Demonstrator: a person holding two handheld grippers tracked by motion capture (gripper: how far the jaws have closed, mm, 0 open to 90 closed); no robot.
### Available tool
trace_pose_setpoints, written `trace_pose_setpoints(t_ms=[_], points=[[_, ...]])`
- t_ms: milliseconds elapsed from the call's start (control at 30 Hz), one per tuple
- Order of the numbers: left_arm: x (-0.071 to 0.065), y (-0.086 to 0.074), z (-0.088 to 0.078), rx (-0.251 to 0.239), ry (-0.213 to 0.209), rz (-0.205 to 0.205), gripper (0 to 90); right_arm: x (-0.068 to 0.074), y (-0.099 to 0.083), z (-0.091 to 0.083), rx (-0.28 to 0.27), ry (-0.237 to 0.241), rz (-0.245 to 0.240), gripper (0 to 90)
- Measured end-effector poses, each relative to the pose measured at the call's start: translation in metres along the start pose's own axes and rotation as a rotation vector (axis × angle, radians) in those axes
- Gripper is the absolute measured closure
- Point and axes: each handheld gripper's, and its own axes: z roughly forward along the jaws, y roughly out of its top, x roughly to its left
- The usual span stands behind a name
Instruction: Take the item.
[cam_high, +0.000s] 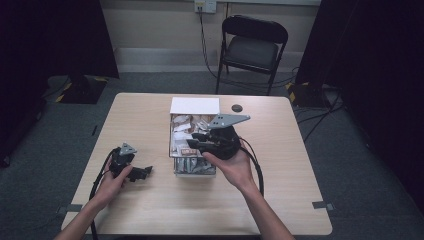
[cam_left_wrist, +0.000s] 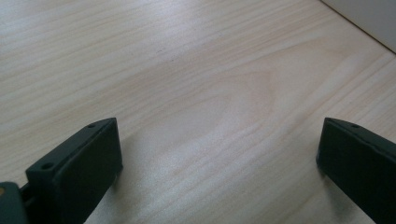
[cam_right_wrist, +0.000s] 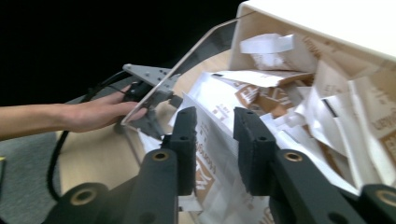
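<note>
Reaching into the clear box at the middle of the desk, the right hand-held gripper has its two black jaws narrowed around a white-and-brown paper sachet that stands among many more of the same kind. The sachet lies between the pads, though whether they already press on it is hard to tell; a small gap seems to remain on each side. Such a packet is likely light, thin and floppy, with a smooth skin that may slip, so the best hold is probably across its flat faces near an upper edge, where neighbours will not be dragged along. A gentle pinch should be enough, since the contents could crush. The left hand-held gripper rests on the desk well apart from the box, jaws standing wide with nothing but bare wood between them
</note>
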Motion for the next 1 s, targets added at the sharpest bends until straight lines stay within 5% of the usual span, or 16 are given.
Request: trace_pose_setpoints(t_ms=[500, 833, 1000], points=[[0.000, 0.000, 0.000, -0.003, 0.001, -0.001, 0.0, 0.008, 0.004, 0.004, 0.022, 0.063, -0.032, 76.3], [0.000, 0.000, 0.000, -0.003, -0.001, -0.001, 0.0, 0.010, 0.003, 0.013, 0.087, 0.091, -0.045, 79.9], [0.000, 0.000, 0.000, -0.003, 0.001, -0.001, 0.0, 0.011, 0.002, 0.014, 0.084, 0.085, -0.056, 88.9]])
